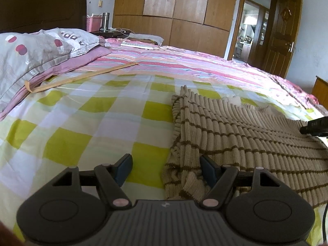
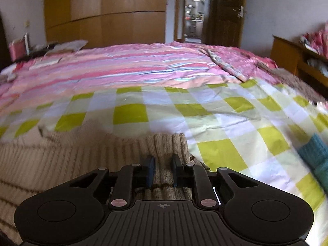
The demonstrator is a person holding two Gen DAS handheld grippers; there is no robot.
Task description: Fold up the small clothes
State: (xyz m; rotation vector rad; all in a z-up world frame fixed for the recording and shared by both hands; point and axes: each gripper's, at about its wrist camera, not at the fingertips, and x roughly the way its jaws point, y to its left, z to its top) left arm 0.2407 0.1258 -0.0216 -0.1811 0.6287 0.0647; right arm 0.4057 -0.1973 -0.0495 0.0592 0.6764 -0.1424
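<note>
- The beige ribbed knit sweater with thin brown stripes (image 1: 235, 127) lies spread on the bed's green-and-white checked sheet (image 1: 92, 119).
- The left tool (image 1: 166, 170) stands with its jaws wide apart, one finger over the sweater's edge, the other over the sheet, gripping nothing.
- The right tool (image 2: 163, 170) is clamped on a bunched fold of the sweater (image 2: 164, 149).

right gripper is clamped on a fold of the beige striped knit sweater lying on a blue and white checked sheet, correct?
Not quite. The right gripper does pinch a bunched fold of the beige striped sweater, but the checked sheet beneath it is yellow-green and white, not blue and white, as the right wrist view shows.
</note>
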